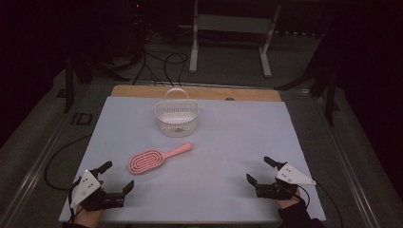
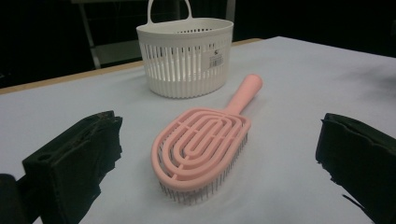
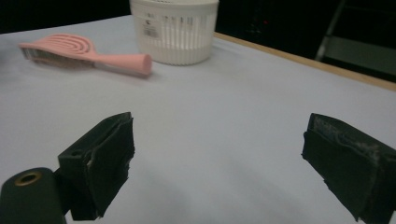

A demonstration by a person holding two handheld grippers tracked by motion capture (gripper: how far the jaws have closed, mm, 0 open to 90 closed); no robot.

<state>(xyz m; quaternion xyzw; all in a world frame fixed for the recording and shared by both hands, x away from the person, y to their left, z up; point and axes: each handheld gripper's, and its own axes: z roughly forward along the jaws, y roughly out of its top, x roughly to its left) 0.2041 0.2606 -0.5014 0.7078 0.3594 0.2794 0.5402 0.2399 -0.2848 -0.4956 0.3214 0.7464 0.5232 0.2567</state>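
Note:
A pink vented hairbrush (image 1: 158, 158) lies bristles down on the pale sheet, its handle angled toward a white slotted basket (image 1: 176, 117) with a loop handle behind it. My left gripper (image 1: 116, 175) rests at the near left, open and empty, just short of the brush head (image 2: 201, 149); the basket (image 2: 187, 56) stands beyond. At the near right my right gripper (image 1: 259, 171) is open with nothing between its jaws. In the right gripper view the hairbrush (image 3: 88, 53) and basket (image 3: 175, 30) sit far ahead to the left.
A pale blue sheet (image 1: 228, 142) covers the wooden table, whose bare edge (image 1: 199, 91) shows at the back. Cables and a white frame's legs (image 1: 194, 42) lie on the floor beyond the table.

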